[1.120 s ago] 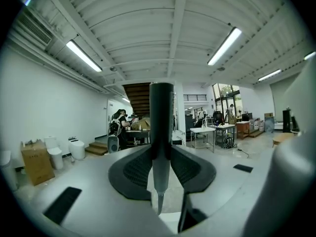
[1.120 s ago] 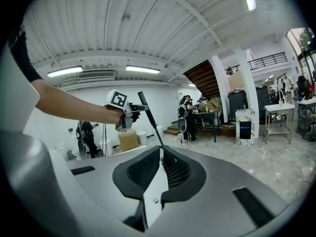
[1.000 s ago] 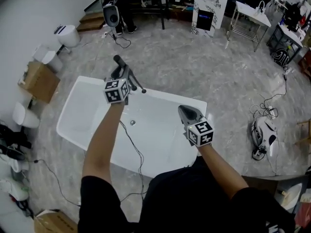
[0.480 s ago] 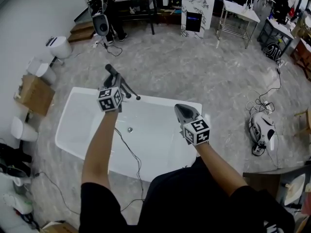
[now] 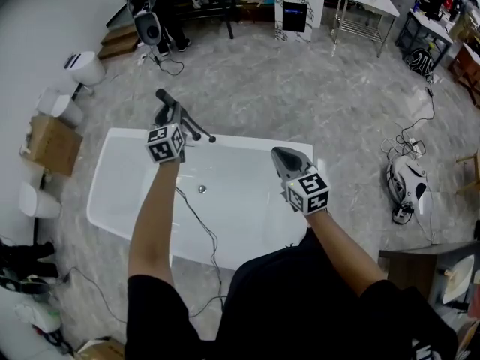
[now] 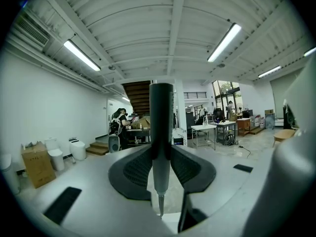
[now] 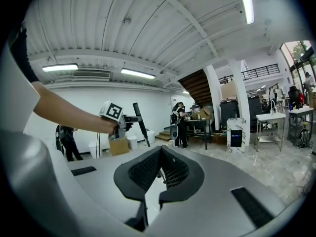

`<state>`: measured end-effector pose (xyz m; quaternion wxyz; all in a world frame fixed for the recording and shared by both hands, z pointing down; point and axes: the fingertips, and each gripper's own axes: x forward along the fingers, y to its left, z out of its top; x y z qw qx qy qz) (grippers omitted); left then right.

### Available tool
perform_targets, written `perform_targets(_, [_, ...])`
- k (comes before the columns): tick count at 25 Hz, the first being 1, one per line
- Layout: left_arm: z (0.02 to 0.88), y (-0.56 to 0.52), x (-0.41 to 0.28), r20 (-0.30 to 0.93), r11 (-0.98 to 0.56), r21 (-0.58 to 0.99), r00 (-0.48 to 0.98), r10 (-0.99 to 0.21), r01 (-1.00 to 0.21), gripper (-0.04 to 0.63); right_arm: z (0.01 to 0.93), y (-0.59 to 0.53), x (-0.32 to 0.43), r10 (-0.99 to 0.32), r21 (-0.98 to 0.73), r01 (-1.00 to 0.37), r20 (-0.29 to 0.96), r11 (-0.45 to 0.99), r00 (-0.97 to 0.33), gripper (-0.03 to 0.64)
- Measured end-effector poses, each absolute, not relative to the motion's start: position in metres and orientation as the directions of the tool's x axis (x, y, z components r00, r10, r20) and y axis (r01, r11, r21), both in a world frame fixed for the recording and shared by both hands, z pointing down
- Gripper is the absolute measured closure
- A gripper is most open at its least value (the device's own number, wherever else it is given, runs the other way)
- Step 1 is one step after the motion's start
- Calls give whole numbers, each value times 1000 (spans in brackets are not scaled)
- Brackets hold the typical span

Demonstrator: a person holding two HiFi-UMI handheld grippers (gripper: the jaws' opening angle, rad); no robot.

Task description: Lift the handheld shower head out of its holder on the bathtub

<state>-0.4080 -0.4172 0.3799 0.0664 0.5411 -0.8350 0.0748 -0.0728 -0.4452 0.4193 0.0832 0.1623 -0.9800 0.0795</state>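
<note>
One slim, cylindrical shower head [image 6: 161, 132]

Both bare forearms reach forward over the bathtub [image 5: 124, 178]. The left gripper [image 5: 171, 115], at the tub's far rim, points nearly level, its jaws clamped on the dark shower head [image 5: 166, 100] handle. The right gripper [image 5: 283, 156], above the tub's right end, is empty, jaws pressed together

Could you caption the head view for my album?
Over a white bathtub, the left gripper grips the handheld shower head at the far rim; the right gripper hovers shut and empty.
</note>
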Motion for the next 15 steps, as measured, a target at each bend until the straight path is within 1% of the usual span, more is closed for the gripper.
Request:
perform_targets(5, [400, -433, -400, 218, 401, -68, -406, -887, -913, 482, 430, -457, -58, -317, -167, -353, 208, 921, -925, 618])
perform_targets(10, [403, -432, -403, 232, 405, -72, -410, -882, -912, 482, 428, -456, -63, -323, -142, -357, 219, 923, -921, 618])
perform_targets(15, [408, -440, -390, 239, 380, -83, -389, -890, -921, 482, 432, -463, -57, -332, -136, -367, 226, 920, -916, 618])
